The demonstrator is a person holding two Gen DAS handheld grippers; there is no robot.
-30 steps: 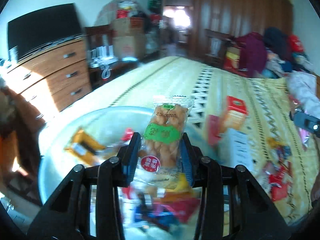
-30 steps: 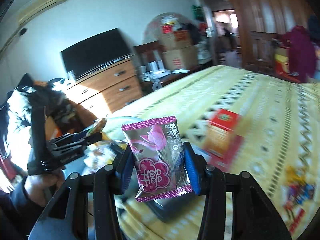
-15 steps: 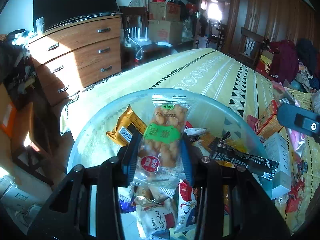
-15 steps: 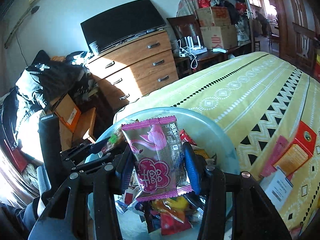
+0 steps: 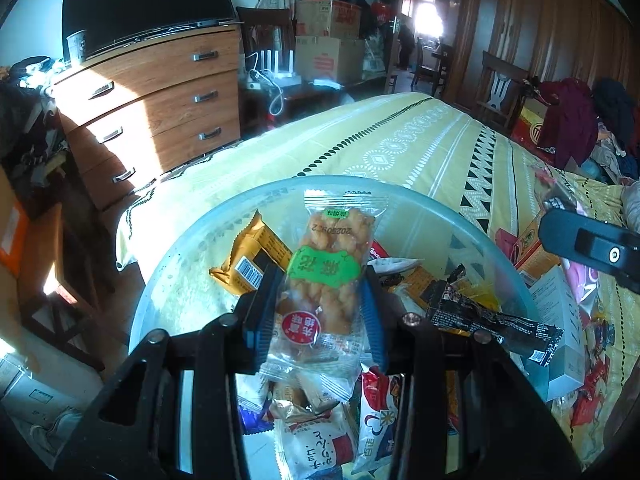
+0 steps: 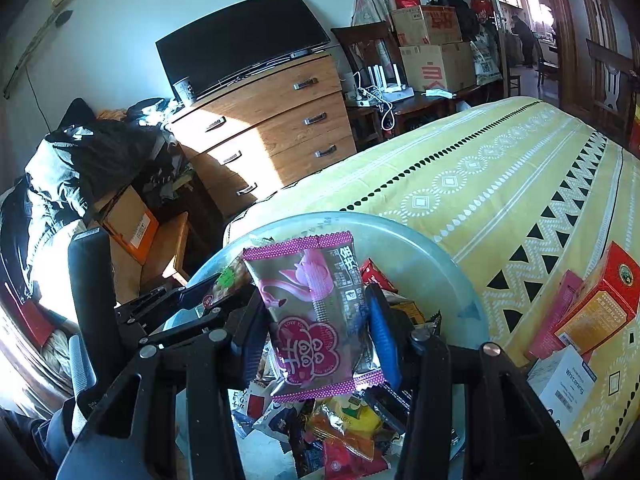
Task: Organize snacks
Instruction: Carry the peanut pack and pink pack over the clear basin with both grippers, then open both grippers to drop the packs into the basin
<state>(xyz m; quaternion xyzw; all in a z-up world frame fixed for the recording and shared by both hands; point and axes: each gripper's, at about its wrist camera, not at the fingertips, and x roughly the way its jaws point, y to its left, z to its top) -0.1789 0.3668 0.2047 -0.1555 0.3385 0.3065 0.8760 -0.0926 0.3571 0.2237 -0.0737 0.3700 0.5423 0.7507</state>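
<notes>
While both tools hang over the clear plastic bowl (image 5: 208, 236) on the yellow bedspread (image 5: 400, 140), each is clamped on a snack. The left tool (image 5: 320, 316) pinches a clear packet of fried dough twists (image 5: 328, 276) upright; the right tool (image 6: 320, 336) grips a pink-edged flamingo packet (image 6: 316, 312). Mixed wrapped snacks (image 5: 320, 440) fill the bowl below. Boxes (image 6: 596, 312) lie on the bed just beside the bowl.
</notes>
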